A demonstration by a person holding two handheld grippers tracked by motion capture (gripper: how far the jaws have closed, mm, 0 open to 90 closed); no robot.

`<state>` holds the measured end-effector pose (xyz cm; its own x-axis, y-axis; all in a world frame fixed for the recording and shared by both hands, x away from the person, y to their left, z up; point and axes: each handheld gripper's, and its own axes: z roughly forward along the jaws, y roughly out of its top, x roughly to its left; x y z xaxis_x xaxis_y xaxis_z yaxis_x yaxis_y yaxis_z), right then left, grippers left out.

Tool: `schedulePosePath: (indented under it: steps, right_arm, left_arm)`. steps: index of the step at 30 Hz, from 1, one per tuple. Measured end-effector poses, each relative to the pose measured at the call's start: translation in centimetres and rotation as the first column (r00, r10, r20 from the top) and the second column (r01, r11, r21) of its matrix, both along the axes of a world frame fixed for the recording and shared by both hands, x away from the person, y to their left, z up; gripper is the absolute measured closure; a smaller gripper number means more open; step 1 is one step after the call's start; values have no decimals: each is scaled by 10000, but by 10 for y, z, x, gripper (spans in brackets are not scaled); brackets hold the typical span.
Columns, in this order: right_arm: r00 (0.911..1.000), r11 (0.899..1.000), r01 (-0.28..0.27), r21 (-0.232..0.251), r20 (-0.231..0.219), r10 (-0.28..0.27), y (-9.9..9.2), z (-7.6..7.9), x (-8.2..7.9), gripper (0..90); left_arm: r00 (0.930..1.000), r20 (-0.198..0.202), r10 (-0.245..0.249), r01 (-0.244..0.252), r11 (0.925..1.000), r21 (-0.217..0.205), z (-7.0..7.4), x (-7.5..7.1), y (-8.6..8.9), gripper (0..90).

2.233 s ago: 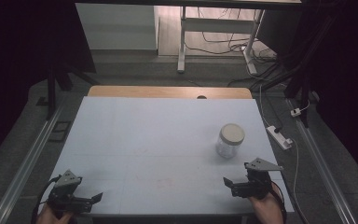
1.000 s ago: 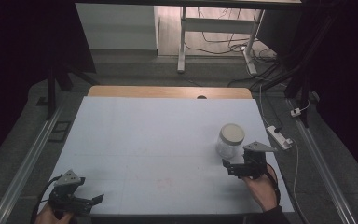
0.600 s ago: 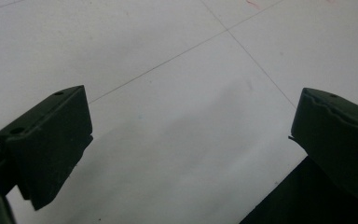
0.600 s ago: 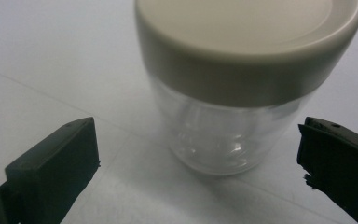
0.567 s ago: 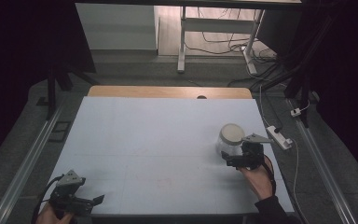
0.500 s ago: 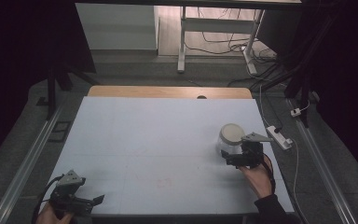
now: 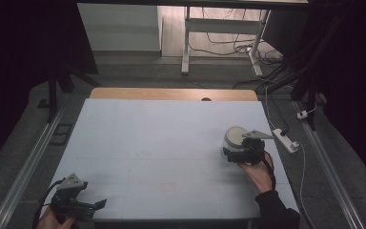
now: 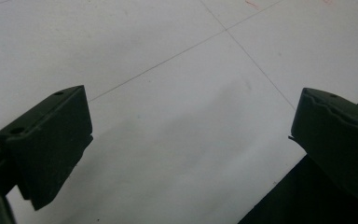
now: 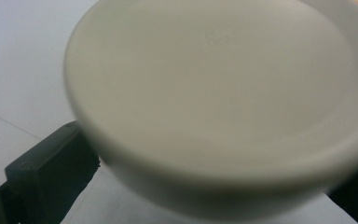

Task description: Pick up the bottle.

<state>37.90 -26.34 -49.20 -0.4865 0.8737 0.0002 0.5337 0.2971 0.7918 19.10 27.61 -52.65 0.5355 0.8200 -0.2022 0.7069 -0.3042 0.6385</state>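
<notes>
Claw, your right (image 7: 232, 155): jaws spread on either side of the white jar (image 7: 234, 138), not clamped on it.
Claw, your left (image 7: 97, 204): released, jaws wide apart, over the table (image 7: 162, 143) at its near left corner.
Jar: upright, lid on, right half of the table, well apart from your left claw.

right gripper (image 7: 232, 153) | moved forward from the table's near edge to the jar (image 7: 233, 137) (jaws now flank it)
</notes>
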Motion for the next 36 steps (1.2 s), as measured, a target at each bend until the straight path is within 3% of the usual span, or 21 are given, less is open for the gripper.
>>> schedulePosePath:
  steps: [7, 10, 26, 36]
  right_arm:
    - [10000, 9999, 80, -66, 3, -80, 4, -3, 8, 0]
    - [9997, 9998, 216, -25, 70, -216, 4, -2, 9, 42]
    - [9993, 9993, 348, -135, 133, -347, 4, -1, 7, 57]
    - [9994, 9996, 258, 109, 217, -260, 3, 4, 3, 58]
  left_arm:
    - [10000, -18, 2, -2, 10000, -47, 0, 0, 0, 0]
    - [10000, -35, 16, -16, 10000, -62, 0, 0, 0, 0]
    - [10000, -46, -12, 12, 9999, -111, 0, 0, 1, 0]
    - [10000, -41, -23, 22, 9999, -139, 0, 0, 1, 1]
